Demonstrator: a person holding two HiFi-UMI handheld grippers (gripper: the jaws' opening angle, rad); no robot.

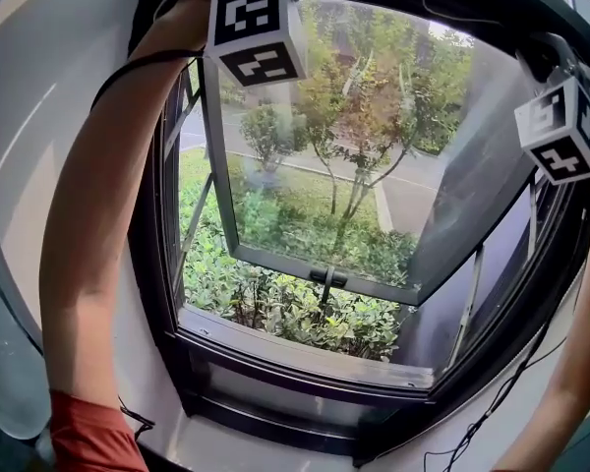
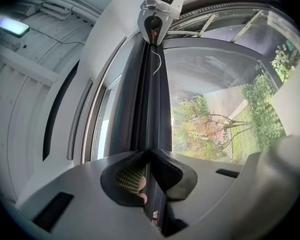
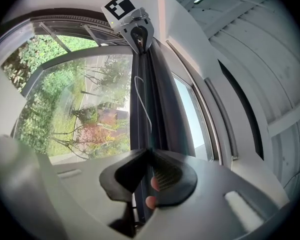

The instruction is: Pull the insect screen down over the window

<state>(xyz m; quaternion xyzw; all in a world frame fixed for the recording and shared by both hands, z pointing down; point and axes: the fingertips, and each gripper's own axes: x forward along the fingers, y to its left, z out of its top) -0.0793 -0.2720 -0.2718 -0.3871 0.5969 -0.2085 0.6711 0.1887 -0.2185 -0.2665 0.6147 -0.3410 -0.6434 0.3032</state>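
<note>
- Across the head view I see the black-framed window, its glass sash swung outward over green shrubs.
- Up along the top of that frame runs the slim, dark pull bar of the insect screen. It sits high, and the opening beneath it looks straight out to the garden.
- My left gripper has its black jaws pinched tight on that bar near one end.
- My right gripper is clamped on the bar the same way towards the other end, well apart from the left.
- A thin pale cord loop lies just beside the bar, between the two grippers.
</note>
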